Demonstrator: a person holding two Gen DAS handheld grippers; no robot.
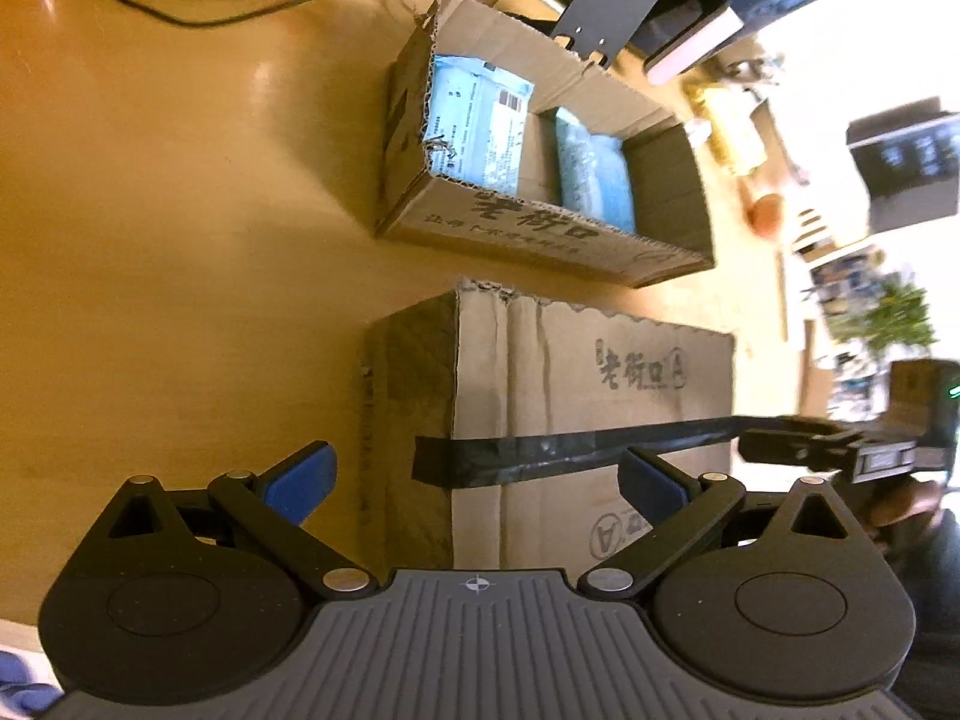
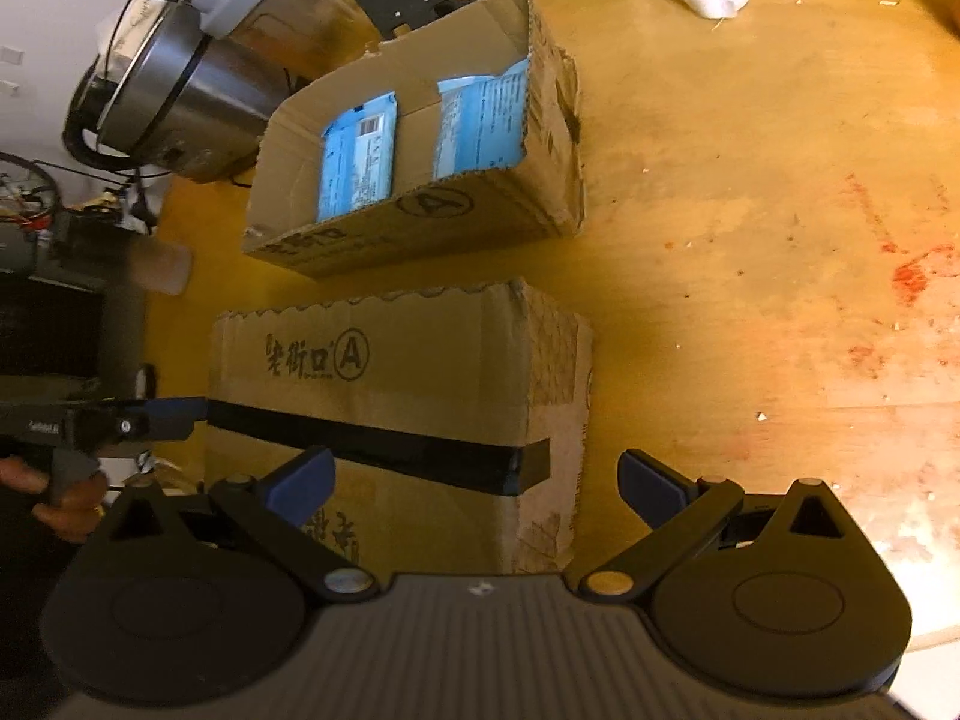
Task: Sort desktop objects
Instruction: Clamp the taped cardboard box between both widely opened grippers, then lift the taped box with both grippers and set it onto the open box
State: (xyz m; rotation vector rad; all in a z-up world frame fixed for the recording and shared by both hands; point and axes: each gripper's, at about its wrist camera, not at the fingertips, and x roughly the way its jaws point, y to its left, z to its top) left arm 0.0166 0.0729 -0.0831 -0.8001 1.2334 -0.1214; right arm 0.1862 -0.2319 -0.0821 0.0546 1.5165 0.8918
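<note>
Holding both tools wide open and empty, we flank the taped box (image 2: 384, 414) on the tabletop (image 2: 750, 240): the left tool (image 1: 474, 480) at one end, the right tool (image 2: 474, 480) at the other. Just beyond it, with a narrow gap between, sits the open box (image 2: 420, 138) with blue packets (image 2: 360, 156) inside.

The risk, as we judge it: the taped box looks broader than either tool's spread, so a pinch at a corner could slip or crumple the cardboard, and uneven pushing from the two ends could swing it into the open box. The black tape (image 2: 384, 444) gives little to catch.

Room is best on the right tool's side, where bare wood runs wide. Past the open box stand a metal pot (image 2: 174, 90) and its cord (image 1: 198, 12), so lifting toward us looks safer than pushing away.
</note>
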